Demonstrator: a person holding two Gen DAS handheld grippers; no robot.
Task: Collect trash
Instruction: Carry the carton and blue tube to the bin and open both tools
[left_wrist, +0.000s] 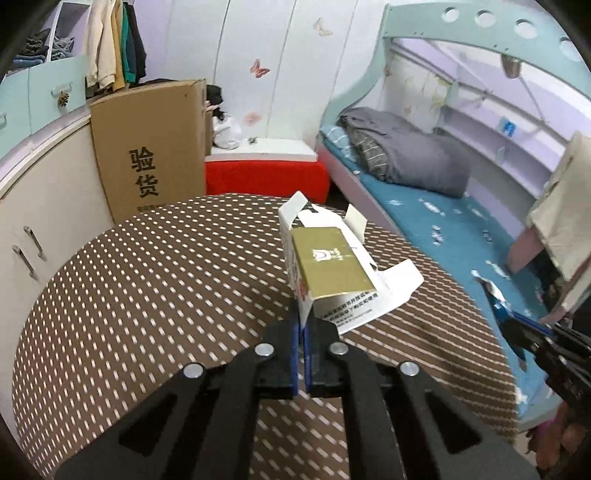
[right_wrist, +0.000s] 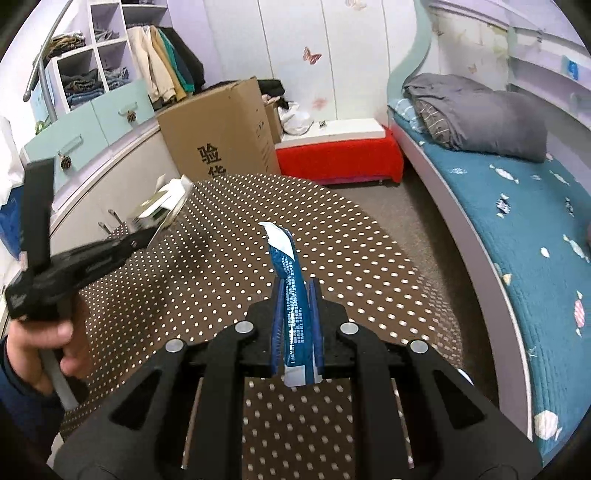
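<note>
Left wrist view: your left gripper (left_wrist: 303, 325) is clenched on the near flap of a flattened white-and-gold carton (left_wrist: 328, 266). The carton's long axis runs straight ahead along the fingers, and its far end stands clear above the dotted tablecloth (left_wrist: 147, 280).

Right wrist view: your right gripper (right_wrist: 295, 306) is clamped on a blue wrapper (right_wrist: 291, 291). The wrapper stands upright between the pads, long axis in line with the fingers, its torn white tip curling away from you over the table.

Relation that governs the next move: both pieces of trash are already in the tongs and lifted off the table, each projecting forward from its gripper. The two tools sit side by side, the left one visible at the left edge of the right wrist view, with the carton tip near the table's rim. No bin or bag shows in either view, so the drop-off direction cannot be told. Judged from this, you carry next, keeping each long piece pointed ahead so it clears the large cardboard box (left_wrist: 151, 147) and the bed (right_wrist: 517, 206).
</note>
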